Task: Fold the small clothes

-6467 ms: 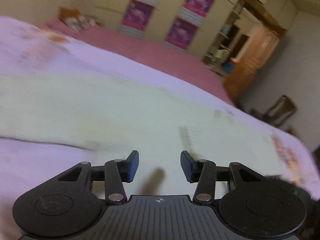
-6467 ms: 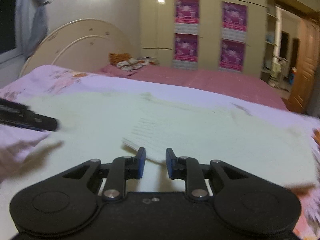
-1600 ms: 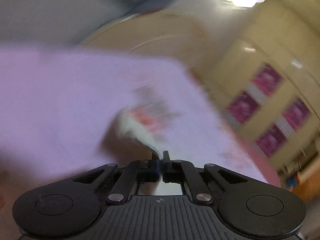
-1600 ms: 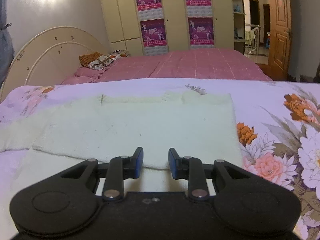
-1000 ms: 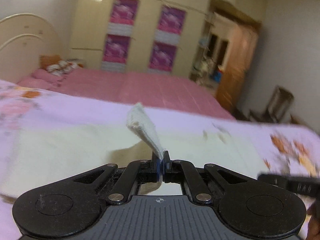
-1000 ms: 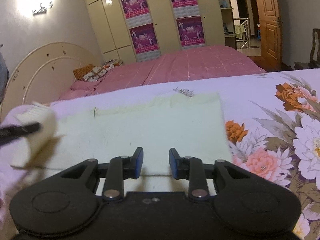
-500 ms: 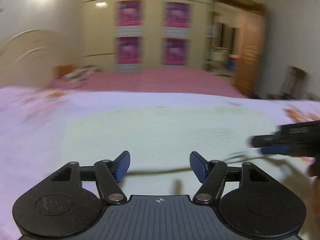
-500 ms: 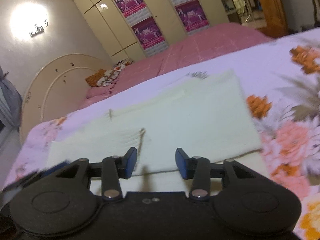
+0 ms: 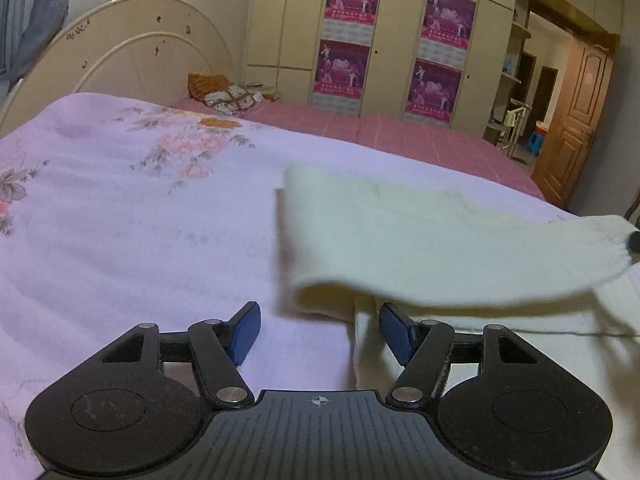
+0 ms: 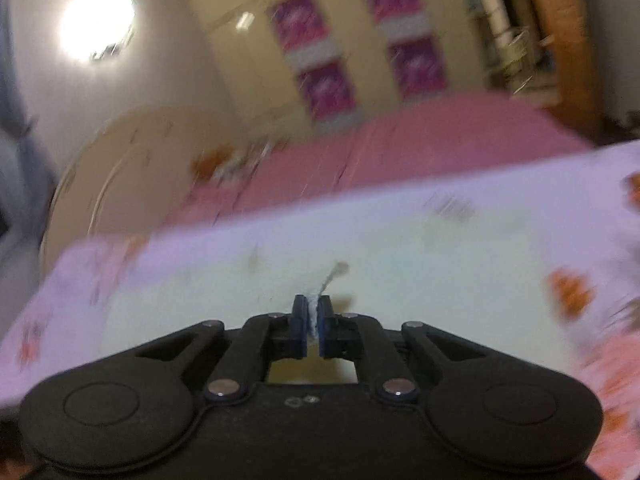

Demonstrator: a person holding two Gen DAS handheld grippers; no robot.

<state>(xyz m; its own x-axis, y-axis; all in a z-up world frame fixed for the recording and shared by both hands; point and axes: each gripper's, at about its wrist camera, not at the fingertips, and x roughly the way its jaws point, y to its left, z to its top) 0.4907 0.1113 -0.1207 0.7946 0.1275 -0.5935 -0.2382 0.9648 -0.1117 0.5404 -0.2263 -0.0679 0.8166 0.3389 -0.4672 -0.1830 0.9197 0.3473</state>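
Note:
A cream knitted garment lies on the floral lilac bedspread. In the left wrist view its sleeve is lifted and stretched to the right, held at the cuff by the tip of the other gripper at the frame's right edge. My left gripper is open and empty, low over the garment's near left corner. In the blurred right wrist view, my right gripper is shut on a pinch of the cream fabric, above the flat garment.
A cream headboard stands at the back left. A pink bed with a cushion lies beyond, before a wardrobe with posters. A wooden door is at the right.
My right gripper has closed on the garment's sleeve and lifted it. My left gripper, which released its sleeve half a second ago, stays open and has shifted to the garment's left corner.

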